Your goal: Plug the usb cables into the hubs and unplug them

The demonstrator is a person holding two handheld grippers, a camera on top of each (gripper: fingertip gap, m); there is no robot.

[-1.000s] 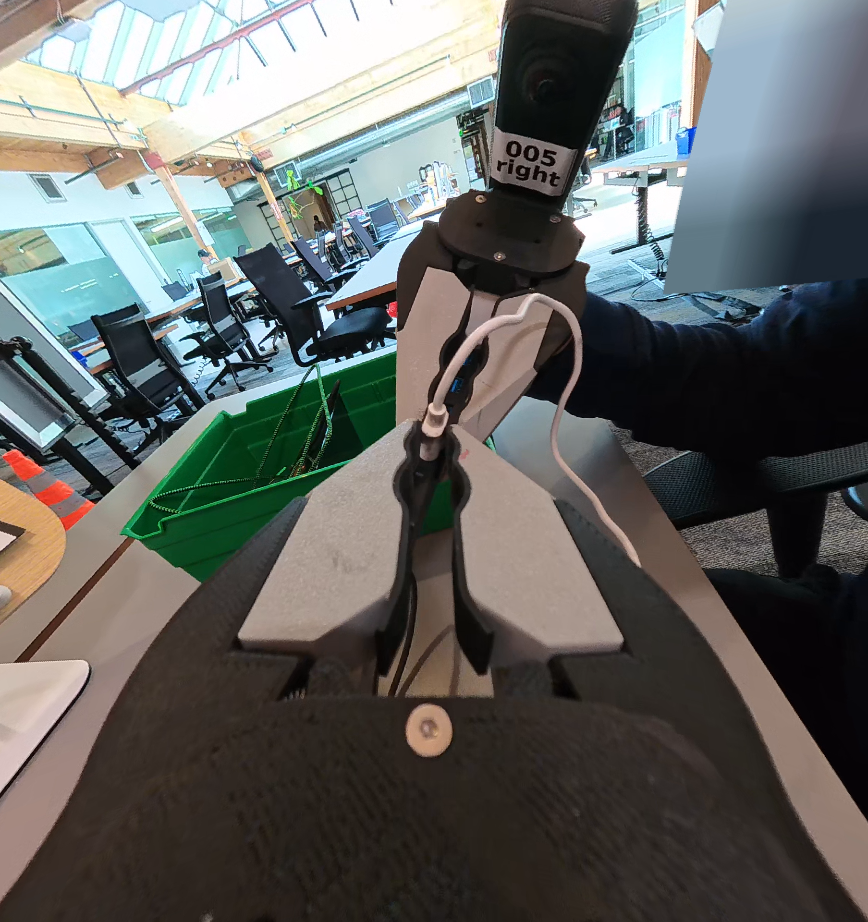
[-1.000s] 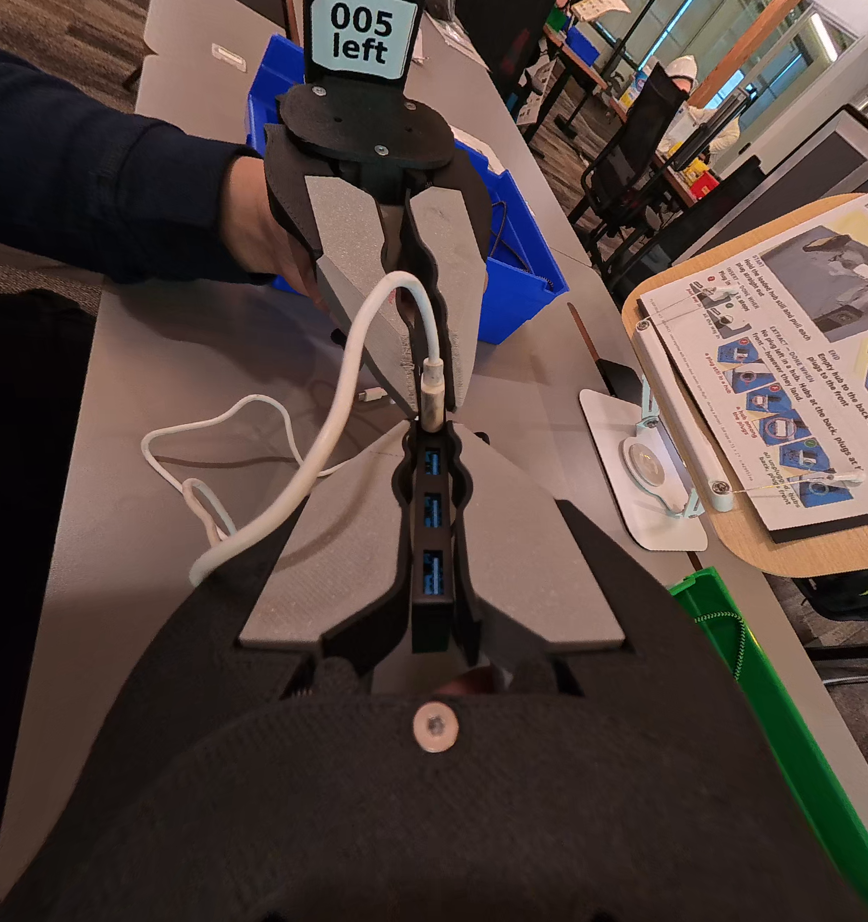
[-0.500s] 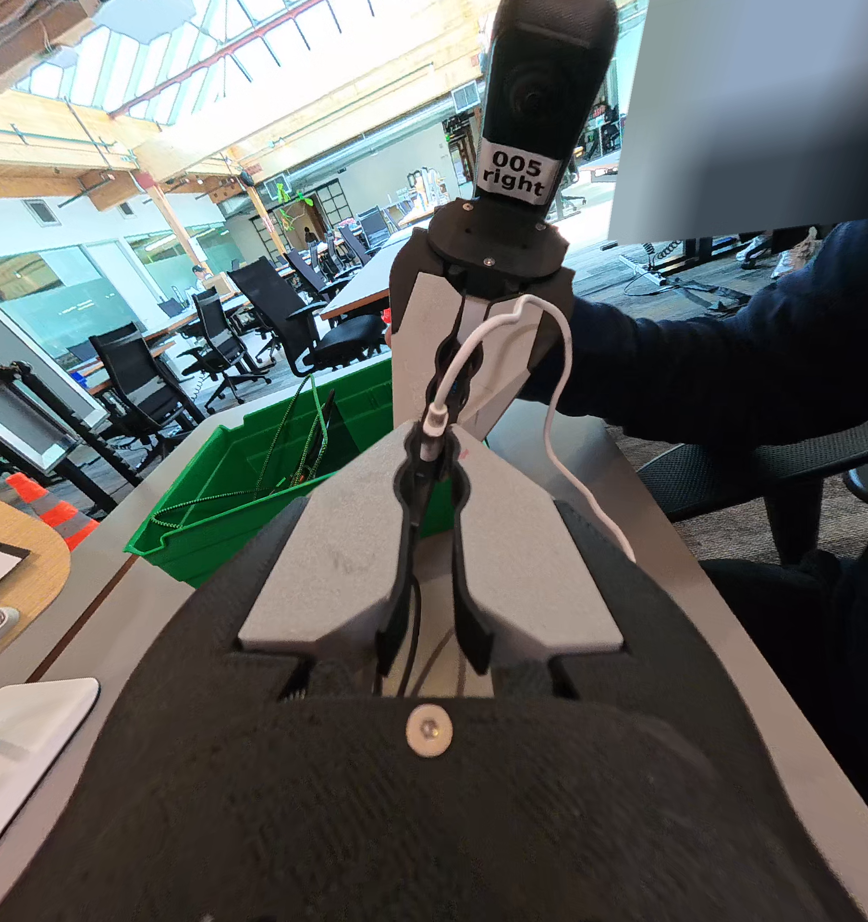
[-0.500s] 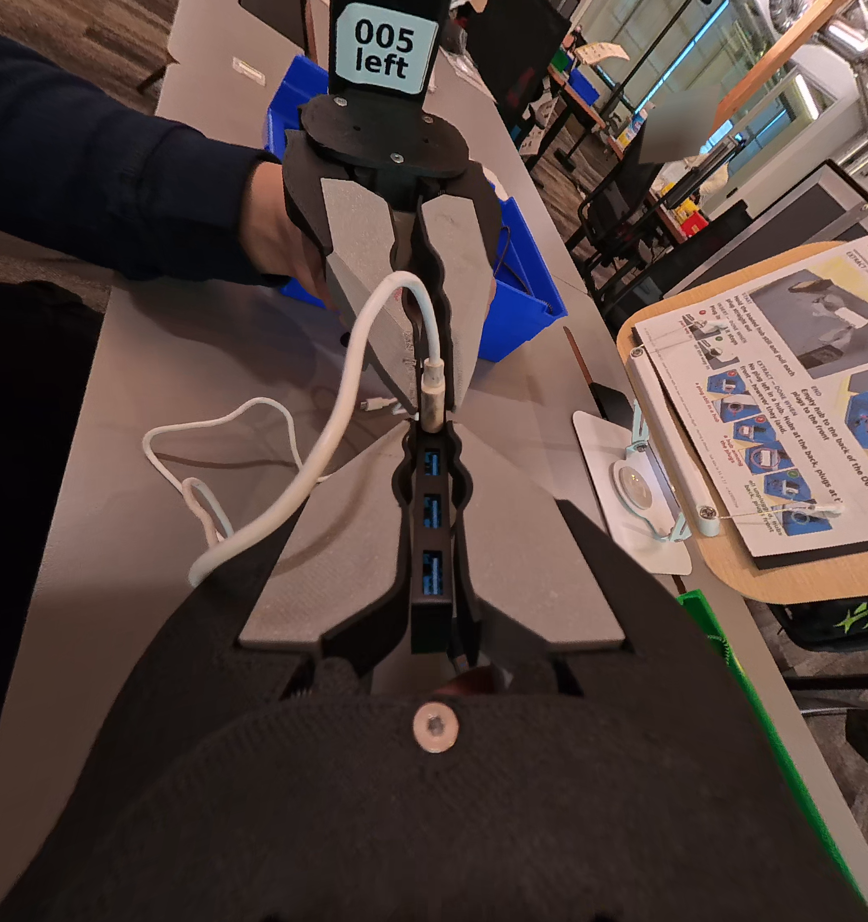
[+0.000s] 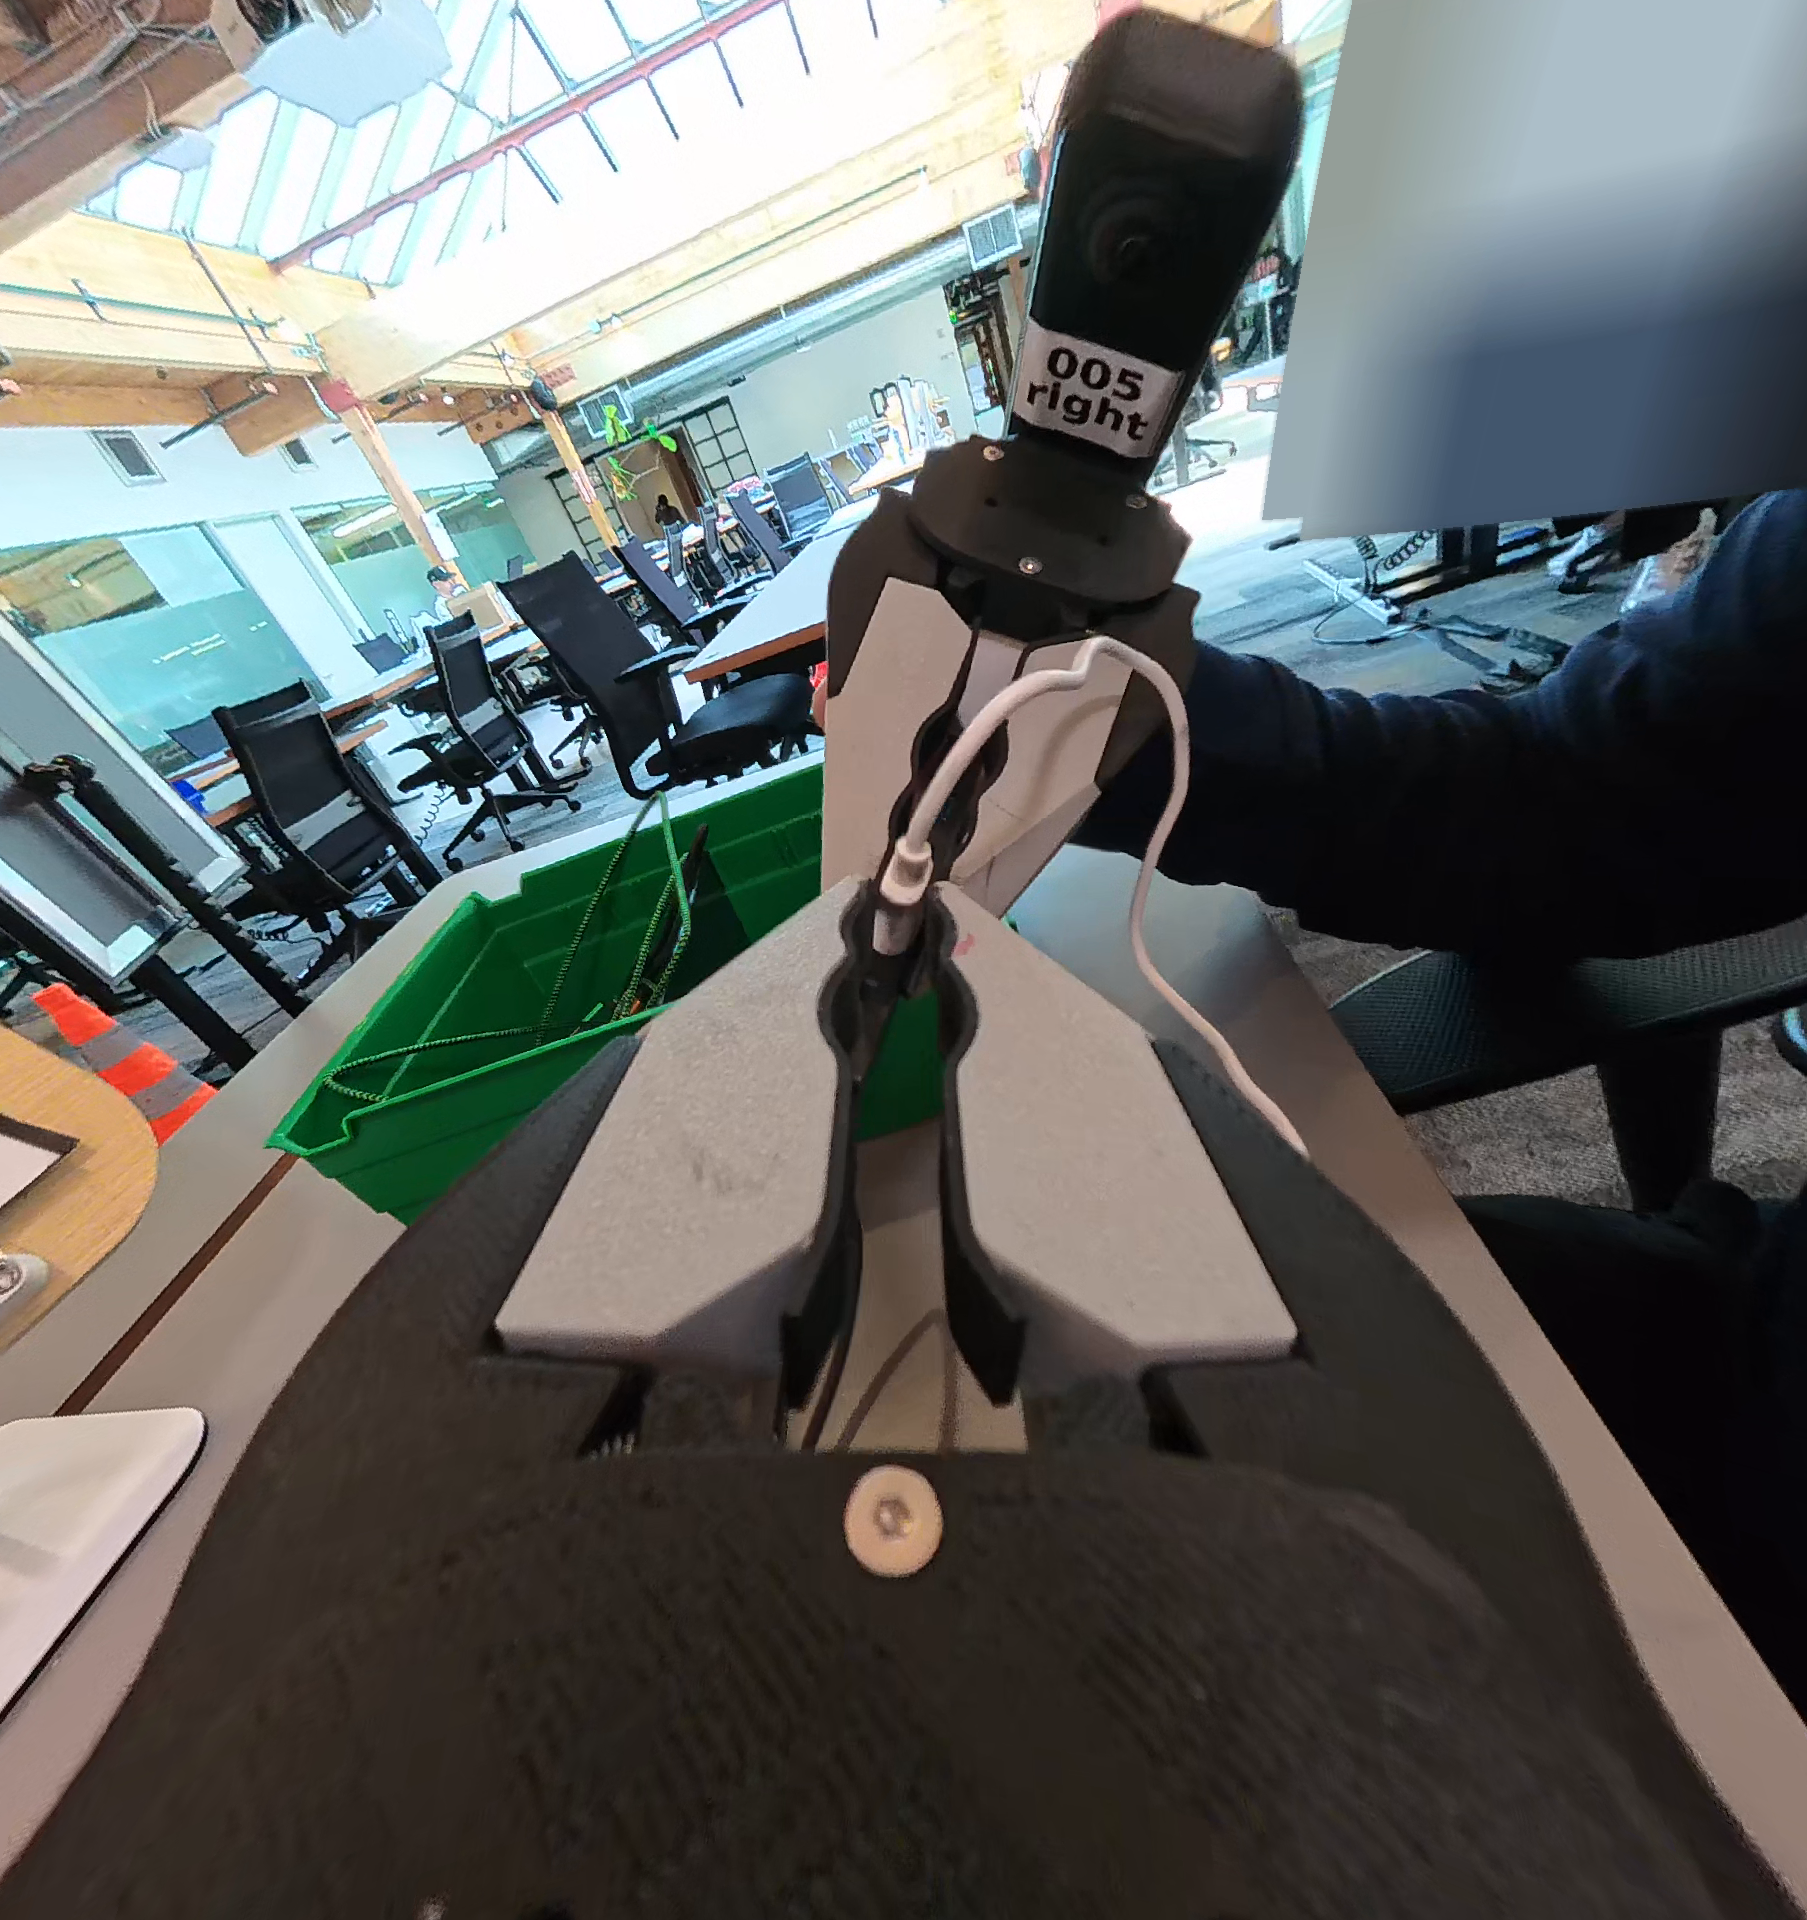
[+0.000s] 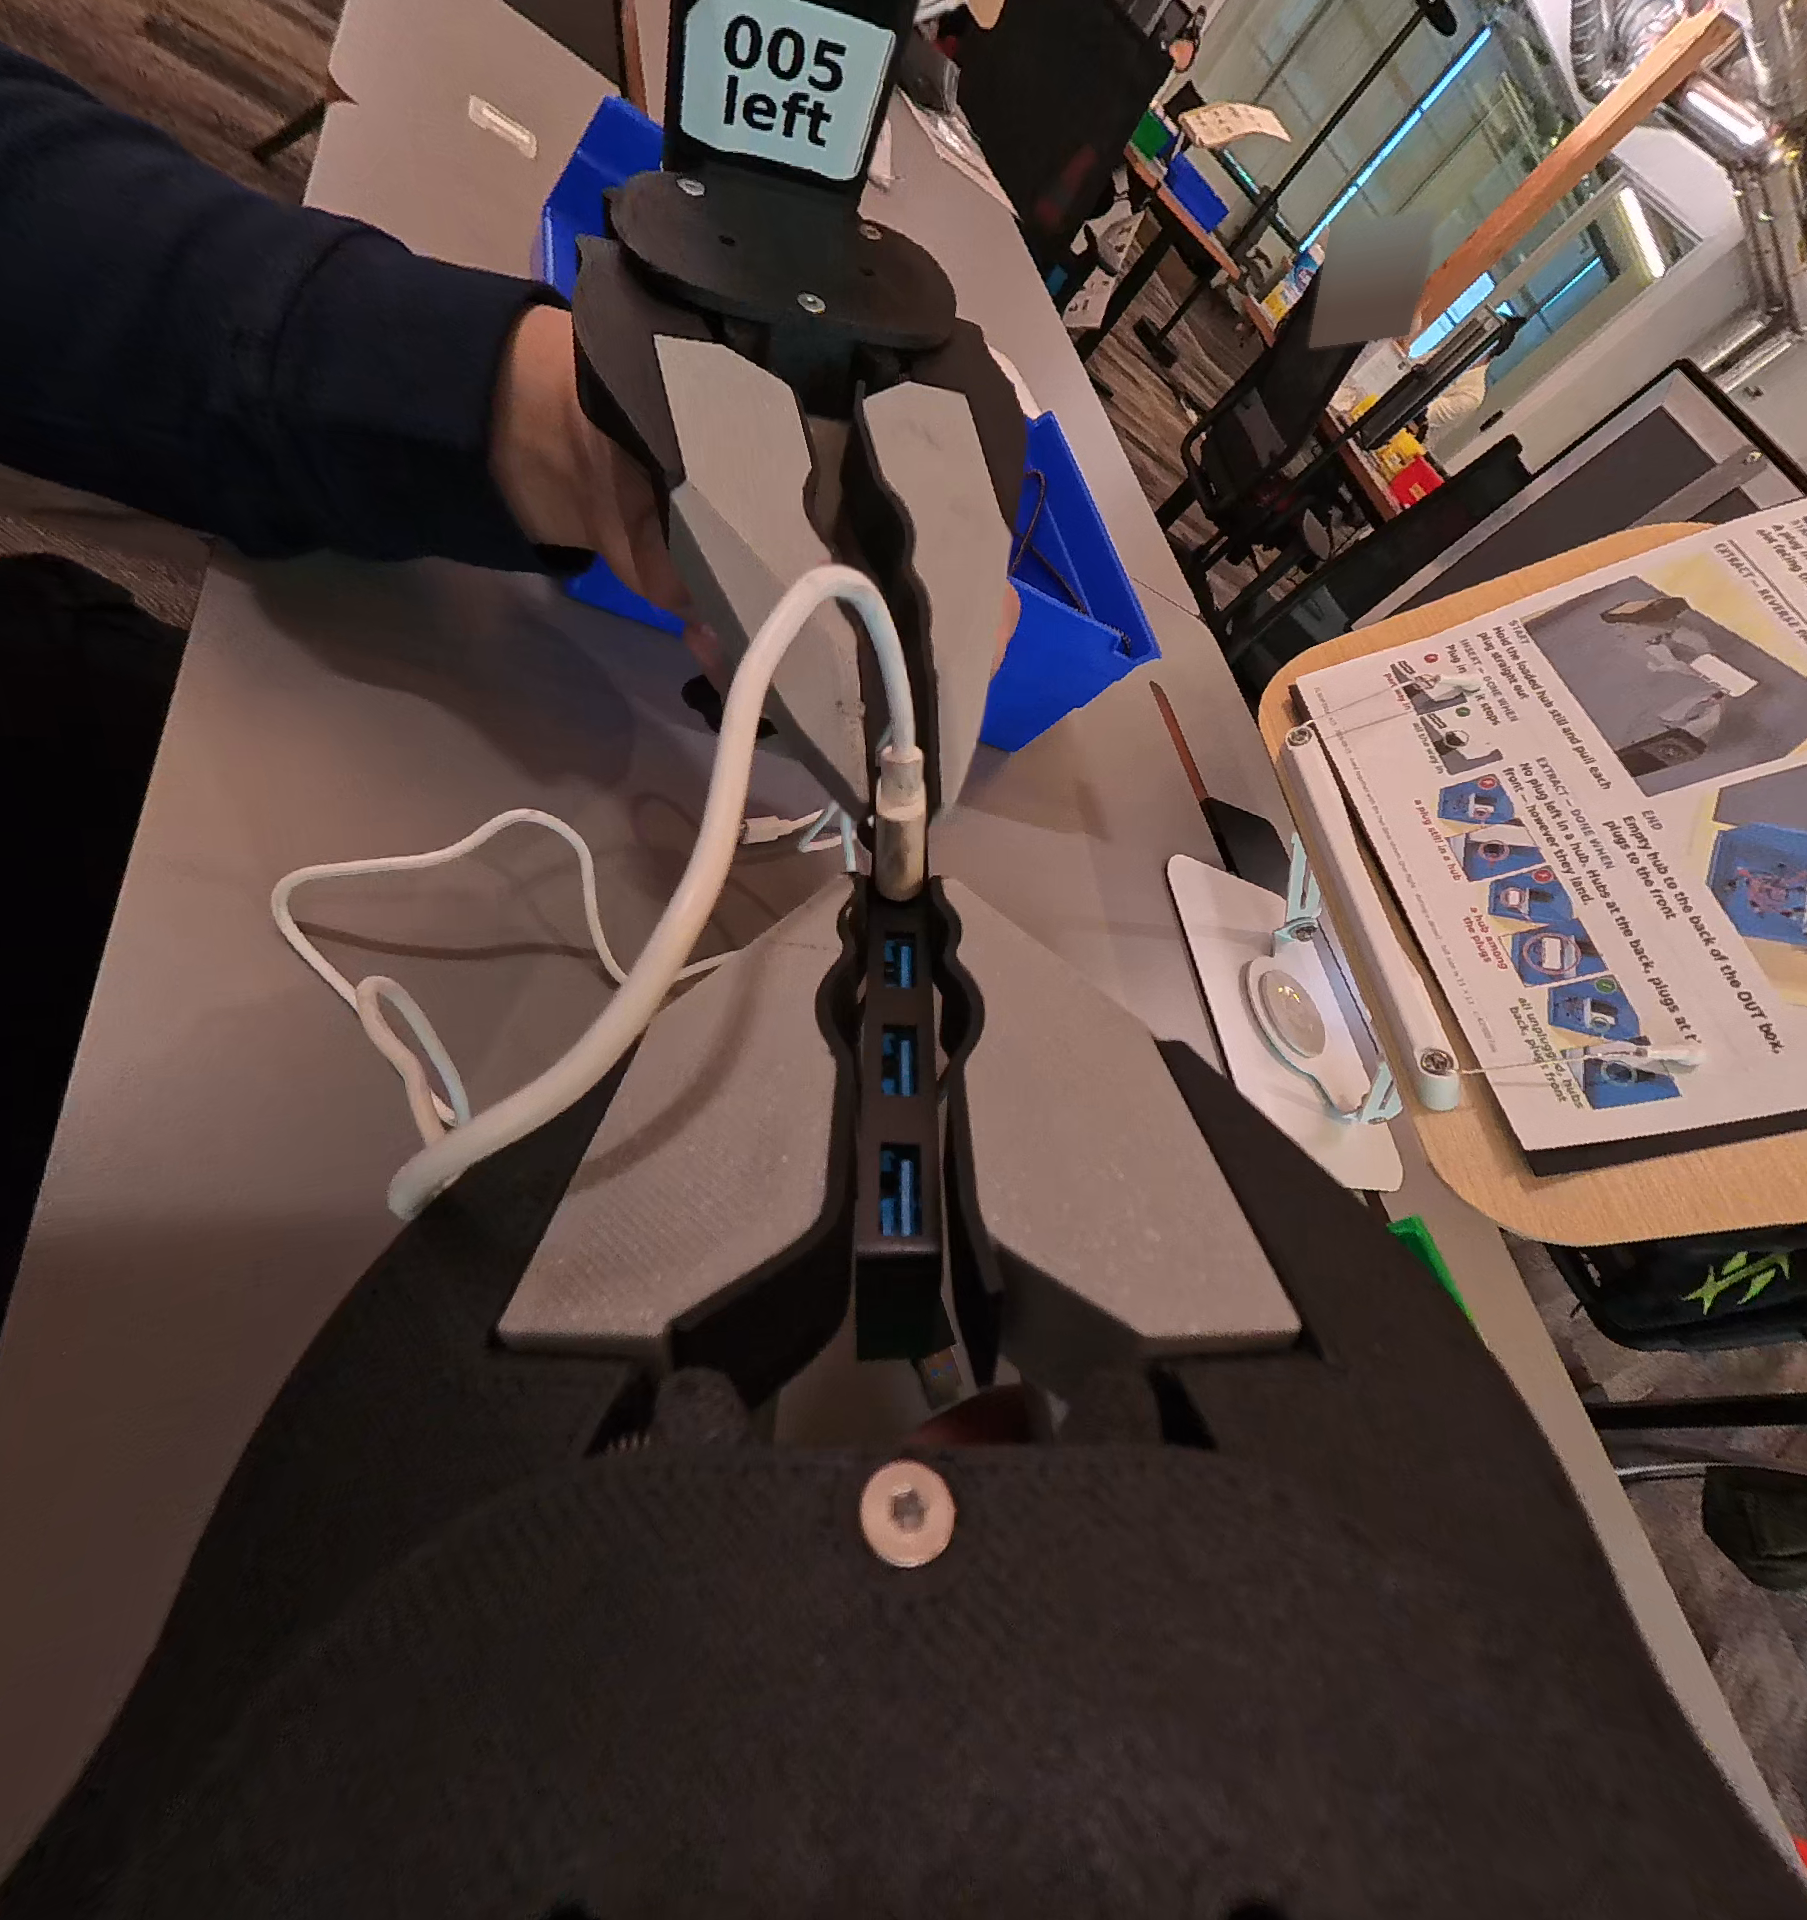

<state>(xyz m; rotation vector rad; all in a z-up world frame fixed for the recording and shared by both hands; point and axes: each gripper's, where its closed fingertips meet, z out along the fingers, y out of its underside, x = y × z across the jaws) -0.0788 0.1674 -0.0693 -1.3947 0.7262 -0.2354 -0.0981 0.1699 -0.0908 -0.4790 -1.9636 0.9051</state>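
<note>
In the right wrist view my right gripper (image 6: pixel 899 904) is shut on a black USB hub (image 6: pixel 899 1283) with three blue ports along its top. My left gripper (image 6: pixel 894 800) faces it tip to tip and is shut on the white USB plug (image 6: pixel 899 790). The plug's metal end meets the hub's far end; I cannot tell how deep it sits. The white cable (image 6: pixel 712 831) loops down to the grey table (image 6: pixel 255 1039). In the left wrist view my left gripper (image 5: pixel 894 914) pinches the plug (image 5: pixel 904 883) in front of the right gripper (image 5: pixel 935 852).
A green bin (image 5: pixel 525 1039) with cords stands beyond the grippers. A blue bin (image 6: pixel 1065 623) sits behind the left gripper. A round wooden table with an instruction sheet (image 6: pixel 1605 831) and a white stand (image 6: pixel 1283 997) are at the right. A dark sleeve (image 5: pixel 1501 727) reaches in. Only a small space, under 4 cm, lies between the two pairs of fingers.
Both grippers have shifted and tilted slightly together, still tip to tip. The plug stays at the hub's end and both grips are unchanged.
</note>
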